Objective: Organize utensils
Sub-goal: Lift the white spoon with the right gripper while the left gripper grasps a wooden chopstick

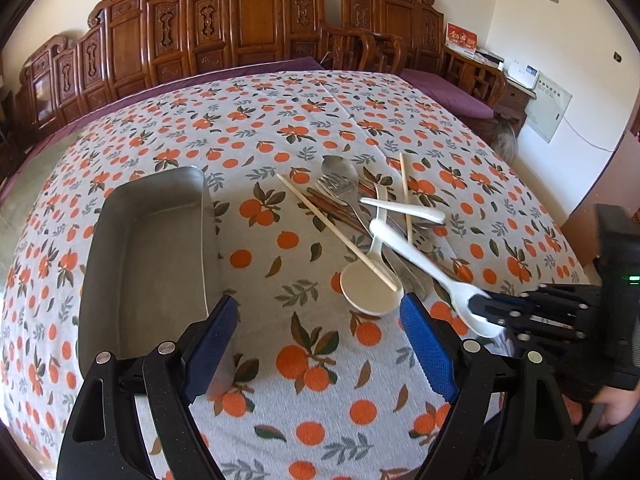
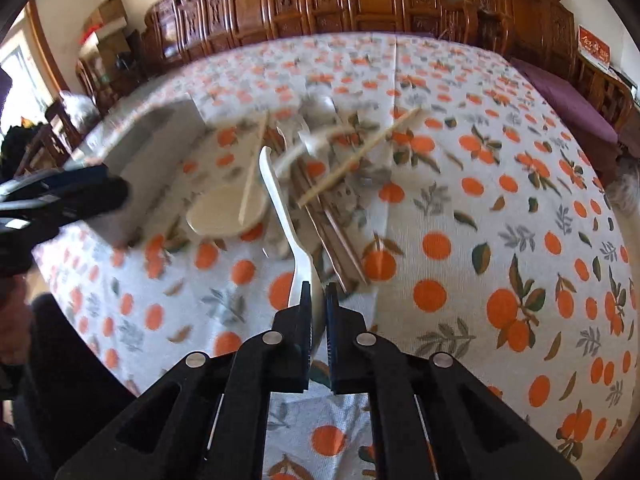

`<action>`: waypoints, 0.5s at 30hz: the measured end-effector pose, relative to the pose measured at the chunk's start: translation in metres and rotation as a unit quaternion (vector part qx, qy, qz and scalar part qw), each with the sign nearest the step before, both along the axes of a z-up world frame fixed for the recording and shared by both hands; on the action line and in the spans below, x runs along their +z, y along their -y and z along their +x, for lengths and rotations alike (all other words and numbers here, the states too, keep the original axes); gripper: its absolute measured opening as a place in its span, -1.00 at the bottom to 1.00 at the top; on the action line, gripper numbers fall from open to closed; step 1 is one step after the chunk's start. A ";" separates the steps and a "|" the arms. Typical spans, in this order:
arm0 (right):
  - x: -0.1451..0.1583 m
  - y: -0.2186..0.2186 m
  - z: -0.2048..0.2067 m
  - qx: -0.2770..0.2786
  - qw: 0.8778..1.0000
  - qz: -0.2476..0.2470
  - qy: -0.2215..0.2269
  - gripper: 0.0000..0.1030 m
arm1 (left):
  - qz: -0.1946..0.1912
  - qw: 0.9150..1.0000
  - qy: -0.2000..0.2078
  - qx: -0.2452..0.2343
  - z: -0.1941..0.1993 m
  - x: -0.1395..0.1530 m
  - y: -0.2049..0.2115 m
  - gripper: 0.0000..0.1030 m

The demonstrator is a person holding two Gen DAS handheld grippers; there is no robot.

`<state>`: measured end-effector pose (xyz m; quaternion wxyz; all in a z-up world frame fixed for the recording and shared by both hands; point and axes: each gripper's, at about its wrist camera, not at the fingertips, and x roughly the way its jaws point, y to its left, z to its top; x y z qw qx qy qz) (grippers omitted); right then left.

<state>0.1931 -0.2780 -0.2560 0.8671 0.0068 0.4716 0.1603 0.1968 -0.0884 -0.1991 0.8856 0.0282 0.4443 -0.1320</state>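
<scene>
A table covered by a cloth printed with oranges carries a grey metal tray toward its left side and a heap of utensils near its middle, with bare cloth between tray and heap. The heap includes a metal fork, a metal spoon, pale chopsticks, dark brown chopsticks, a cream ladle and a white spoon lying flat. The tray holds no utensil.

The right gripper has its jaws pressed together on the bowl end of a white plastic spoon; the spoon's handle slants up and away over the heap, its far end clear of the cloth. The left wrist view shows the same spoon clamped at the heap's near right edge.

The left gripper stands wide apart with nothing between its blue pads, over the cloth just beside the tray's near right corner. A hand holds the right gripper's body.
</scene>
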 end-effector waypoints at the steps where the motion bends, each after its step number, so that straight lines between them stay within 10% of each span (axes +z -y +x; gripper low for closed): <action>1: 0.005 0.001 -0.001 0.000 1.000 0.008 0.008 -0.86 | 0.000 1.000 -0.002 0.001 0.004 -0.001 0.001 0.51; 15: 0.026 0.036 0.021 -0.066 0.994 0.035 0.074 -0.85 | -0.015 0.998 -0.053 0.012 0.065 -0.033 0.037 0.08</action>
